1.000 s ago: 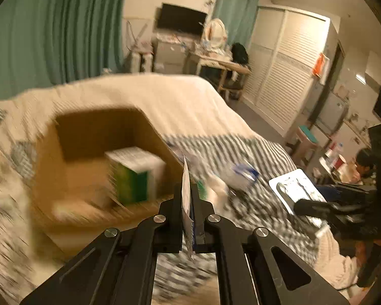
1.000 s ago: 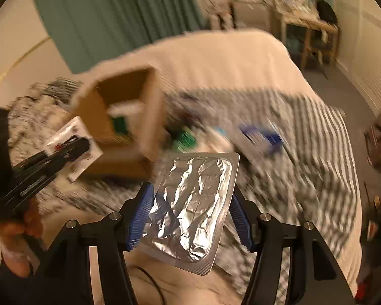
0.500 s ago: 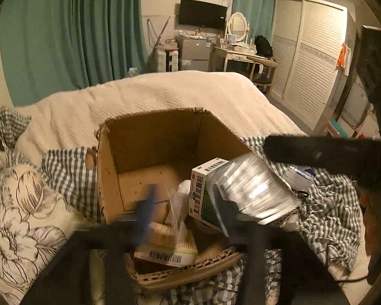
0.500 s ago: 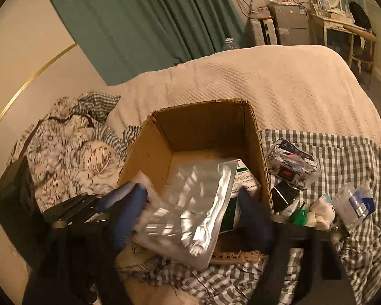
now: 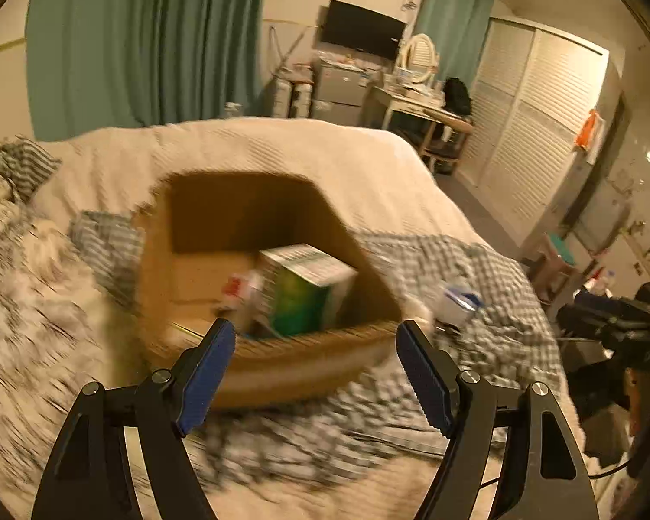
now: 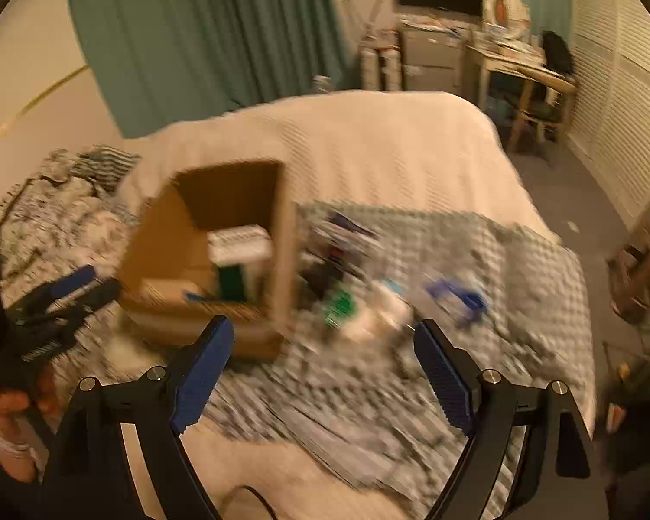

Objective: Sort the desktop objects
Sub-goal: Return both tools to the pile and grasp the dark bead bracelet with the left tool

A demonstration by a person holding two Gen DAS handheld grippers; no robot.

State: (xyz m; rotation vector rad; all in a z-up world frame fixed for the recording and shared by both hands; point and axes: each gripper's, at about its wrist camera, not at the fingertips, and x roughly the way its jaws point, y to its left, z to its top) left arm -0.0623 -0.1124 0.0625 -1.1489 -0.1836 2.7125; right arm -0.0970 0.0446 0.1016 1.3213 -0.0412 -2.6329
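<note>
Both grippers dropped their stuff since a second ago: left gripper (image 5: 316,372) is still opening, empty; right gripper (image 6: 323,372) spread wide, empty too. Green-and-white carton (image 5: 303,290) stands inside the cardboard box (image 5: 281,351) on the bed (image 5: 307,151).

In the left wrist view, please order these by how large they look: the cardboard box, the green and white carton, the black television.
1. cardboard box
2. green and white carton
3. black television, though it hangs far away, so its real size is uncertain.
</note>
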